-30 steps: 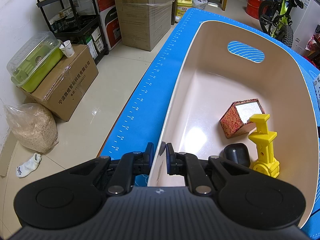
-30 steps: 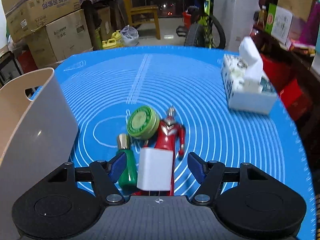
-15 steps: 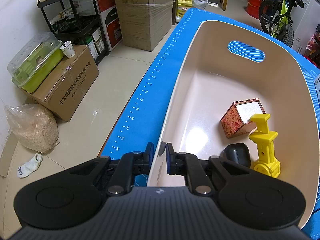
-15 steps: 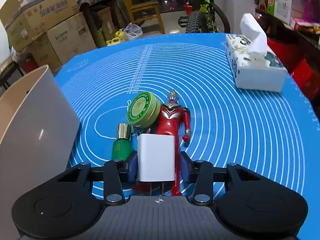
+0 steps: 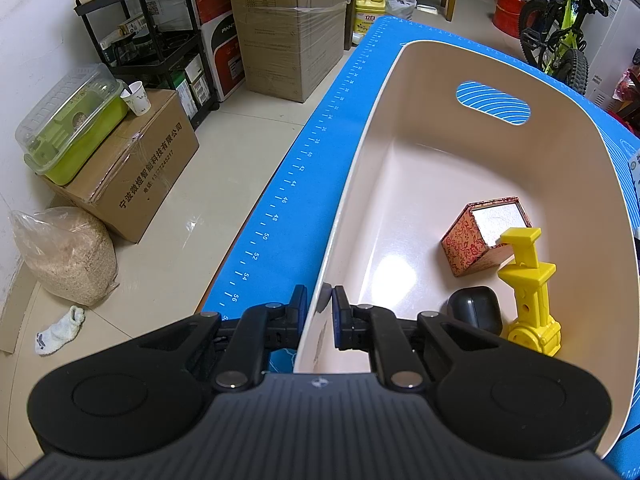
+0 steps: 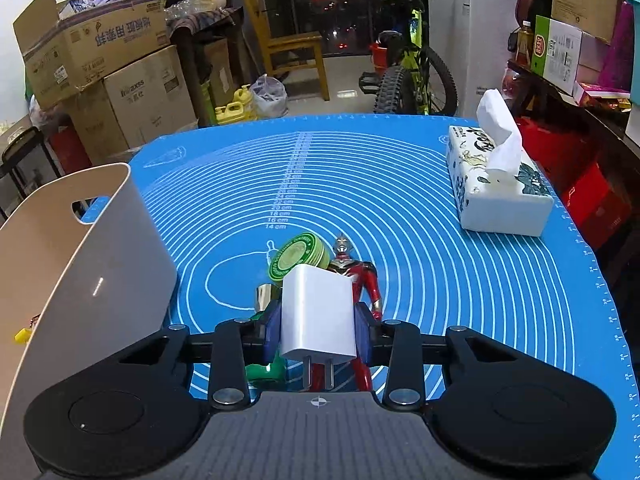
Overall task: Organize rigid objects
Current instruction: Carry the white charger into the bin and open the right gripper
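Observation:
My left gripper (image 5: 320,312) is shut on the near wall of a cream bin (image 5: 400,80); the bin also shows in the right wrist view (image 6: 120,256). Inside lie a red patterned box (image 5: 476,244), a yellow toy piece (image 5: 528,292) and a black rounded object (image 5: 476,312). My right gripper (image 6: 318,324) is shut on a white charger plug (image 6: 318,312) and holds it above the blue mat (image 6: 400,200). Under it lie a red hero figure (image 6: 360,280), a green round tin (image 6: 296,256) and a green bottle (image 6: 266,368) with a gold cap.
A tissue box (image 6: 496,184) stands at the mat's far right. Off the table's left edge are cardboard boxes (image 5: 132,176), a sack (image 5: 68,256) and a shelf rack (image 5: 160,52). A bicycle (image 6: 408,72) and more boxes stand beyond the far edge.
My right gripper closed on the white charger plug and lifted it off the mat, up and away from the toys. The left gripper keeps its hold on the bin wall.

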Motion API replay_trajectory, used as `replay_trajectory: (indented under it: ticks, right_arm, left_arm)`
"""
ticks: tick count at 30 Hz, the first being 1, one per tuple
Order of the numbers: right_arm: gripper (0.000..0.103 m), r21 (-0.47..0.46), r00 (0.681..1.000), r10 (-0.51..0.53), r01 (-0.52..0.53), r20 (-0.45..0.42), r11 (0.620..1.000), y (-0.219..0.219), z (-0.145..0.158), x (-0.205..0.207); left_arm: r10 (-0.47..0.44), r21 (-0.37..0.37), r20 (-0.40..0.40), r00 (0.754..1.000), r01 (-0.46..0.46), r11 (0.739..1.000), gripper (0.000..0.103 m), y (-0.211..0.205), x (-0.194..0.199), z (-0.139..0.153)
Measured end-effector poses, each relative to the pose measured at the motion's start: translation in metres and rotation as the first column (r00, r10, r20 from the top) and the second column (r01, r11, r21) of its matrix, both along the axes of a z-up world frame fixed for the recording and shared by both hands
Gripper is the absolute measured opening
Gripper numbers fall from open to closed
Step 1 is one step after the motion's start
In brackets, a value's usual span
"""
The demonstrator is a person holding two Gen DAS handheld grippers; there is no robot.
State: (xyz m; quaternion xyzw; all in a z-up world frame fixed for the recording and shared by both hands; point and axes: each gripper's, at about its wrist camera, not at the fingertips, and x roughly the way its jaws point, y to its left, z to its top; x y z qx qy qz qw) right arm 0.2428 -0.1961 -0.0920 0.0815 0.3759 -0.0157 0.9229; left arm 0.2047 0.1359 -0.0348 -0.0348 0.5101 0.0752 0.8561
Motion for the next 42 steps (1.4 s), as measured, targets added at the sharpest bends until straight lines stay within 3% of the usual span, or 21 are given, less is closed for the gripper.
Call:
replay_trajectory:
  ticks: [9, 18, 28, 35, 42]
  right_arm:
    - [0.045, 0.026, 0.988, 0.057, -0.061, 0.147, 0.998, 0.029, 0.049, -0.016]
    - [0.045, -0.004, 0.933, 0.263, -0.271, 0.246, 0.963, 0.1, 0.092, -0.033]
    - [0.045, -0.064, 0.864, 0.496, -0.492, 0.083, 0.868, 0.173, 0.068, -0.04]
    - [0.045, -0.069, 0.84, 0.541, -0.543, -0.048, 0.837, 0.198, 0.052, -0.043]
    - [0.045, -0.068, 0.824, 0.535, -0.554, -0.186, 0.83, 0.208, 0.03, -0.037]
  left_arm:
    - [0.0, 0.002, 0.0, 1.0, 0.0, 1.0, 0.015, 0.0, 0.0, 0.0]
    - [0.0, 0.002, 0.0, 1.0, 0.0, 1.0, 0.015, 0.001, 0.0, 0.001]
    - [-0.001, 0.003, 0.0, 1.0, 0.001, 1.0, 0.015, 0.002, -0.001, 0.002]
    - [-0.001, 0.003, 0.0, 1.0, 0.001, 1.0, 0.015, 0.002, -0.001, 0.002]
    - [-0.001, 0.003, -0.001, 1.0, 0.001, 1.0, 0.015, 0.002, -0.001, 0.002]
